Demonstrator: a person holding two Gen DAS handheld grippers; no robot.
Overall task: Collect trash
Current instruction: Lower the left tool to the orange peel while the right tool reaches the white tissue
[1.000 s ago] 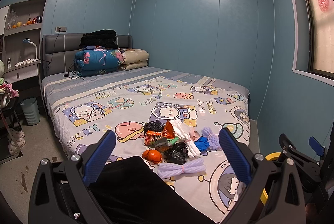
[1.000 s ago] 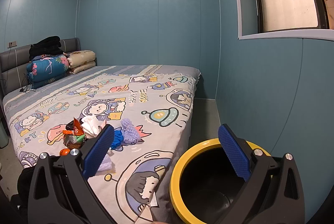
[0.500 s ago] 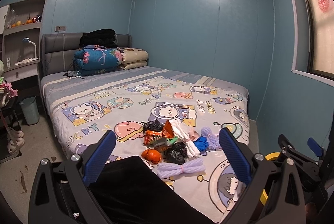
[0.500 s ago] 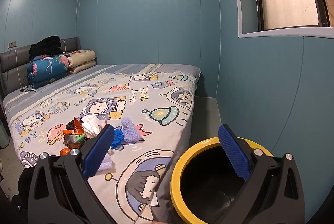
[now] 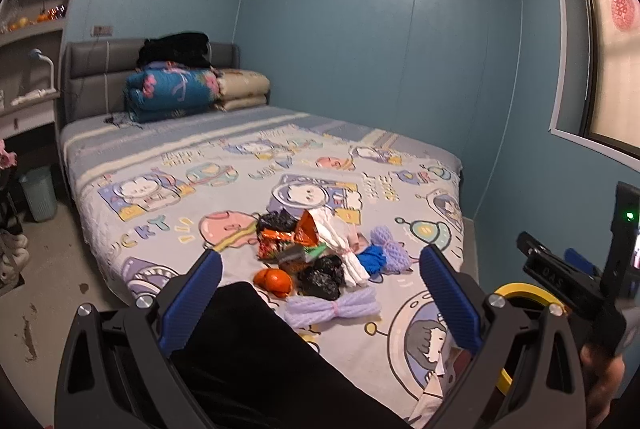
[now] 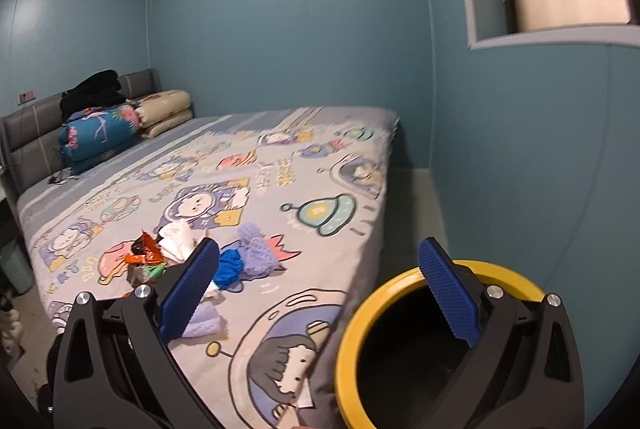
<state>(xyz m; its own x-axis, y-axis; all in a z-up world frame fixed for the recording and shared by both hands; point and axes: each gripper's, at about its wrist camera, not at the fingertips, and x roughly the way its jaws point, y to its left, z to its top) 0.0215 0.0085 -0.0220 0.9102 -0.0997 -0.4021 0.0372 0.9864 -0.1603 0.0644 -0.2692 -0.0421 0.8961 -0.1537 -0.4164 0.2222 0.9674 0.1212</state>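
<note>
At about 9 o'clock in the left wrist view, a small teal basket [image 5: 39,192] stands on the floor beside the bed [image 5: 168,165]; it sits closer to the frame's edge than half a second ago, since this camera has swung slightly rightward. The left gripper [image 5: 320,279] is spread wide with nothing between its blue pads, unchanged from before, and hangs above a dark trouser leg [image 5: 256,353]. Just past it, at 12 o'clock from the fingertips, the trash pile [image 5: 316,257] lies on the cartoon bedsheet near the foot of the bed: an orange [image 5: 276,279], black crumpled bags [image 5: 320,275], an orange snack wrapper [image 5: 306,233], white tissue [image 5: 340,241], and lilac foam netting [image 5: 334,307]. At 3 o'clock, the other tool and the hand [image 5: 600,389] gripping it now show more fully.

In the right wrist view the pile has slid nearer the left finger as that camera turned. The right gripper [image 6: 319,283] is likewise fully spread and empty, over the yellow-rimmed bin [image 6: 360,313] at 5 o'clock, on the floor against the bed's corner.
</note>
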